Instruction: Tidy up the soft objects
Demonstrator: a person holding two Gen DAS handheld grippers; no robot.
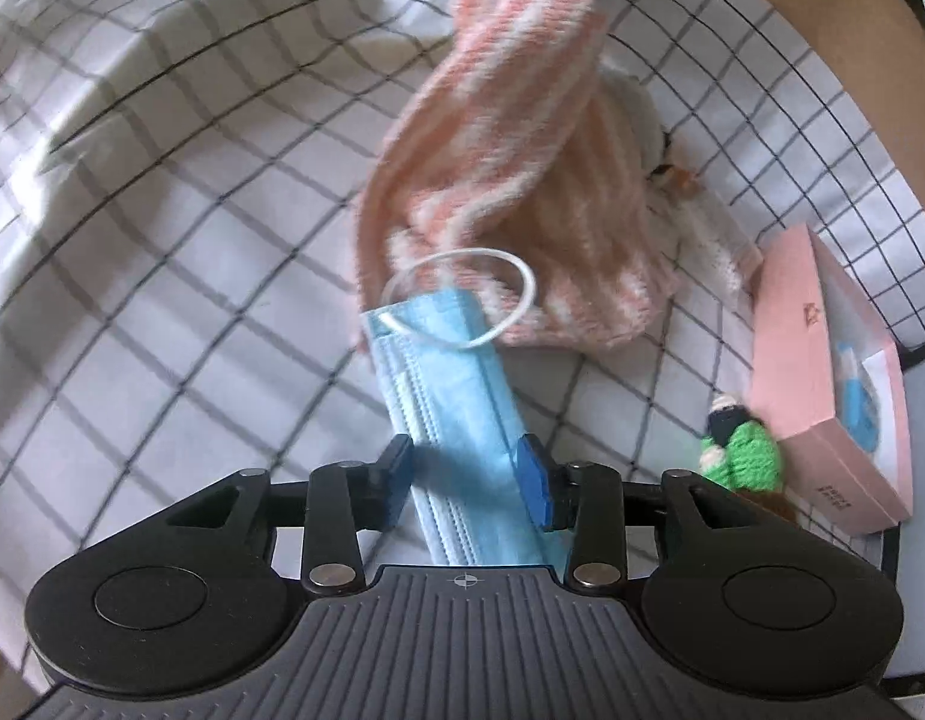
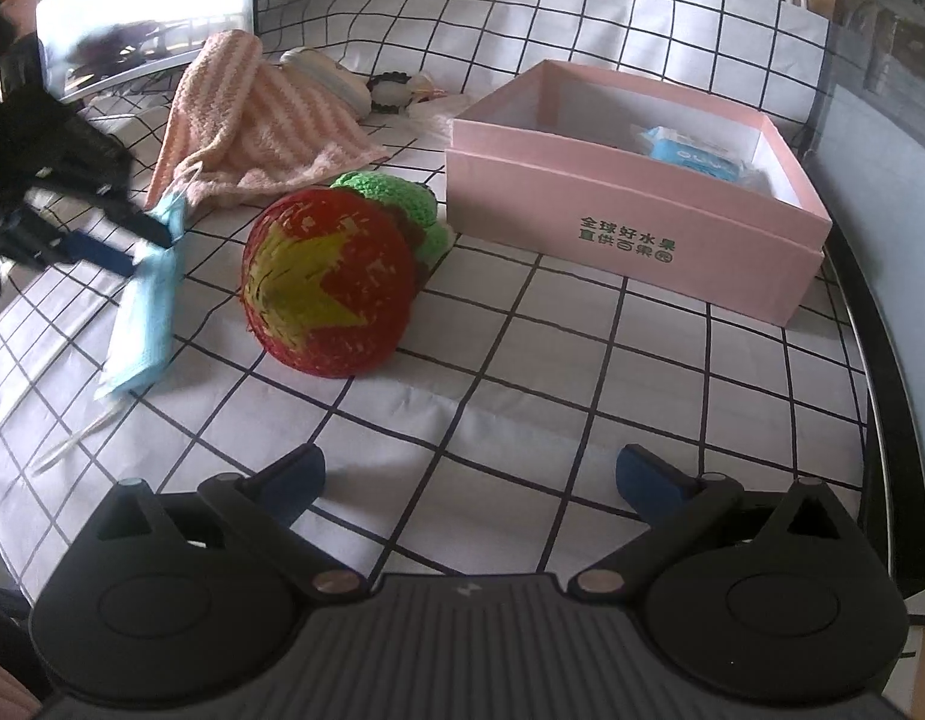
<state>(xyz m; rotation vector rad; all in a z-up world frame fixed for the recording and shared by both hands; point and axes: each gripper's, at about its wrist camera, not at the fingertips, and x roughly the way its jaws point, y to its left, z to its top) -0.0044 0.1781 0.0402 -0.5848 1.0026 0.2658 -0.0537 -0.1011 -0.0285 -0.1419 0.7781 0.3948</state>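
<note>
A folded blue face mask lies lengthwise between the fingers of my left gripper, flat and unbuckled, its white ear loop resting on a pink-and-white striped towel. The jaws stand a little apart around it, open. From the right wrist view, the mask slants from the left gripper down to the checked cloth. My right gripper is wide open and holds nothing, low over the cloth in front of a red and yellow woven ball. A pink open box stands at the right.
A green crochet toy lies between the ball and the box, also seen as the green toy beside the pink box. A blue packet sits inside the box. Small items, among them a black ring, lie behind the towel.
</note>
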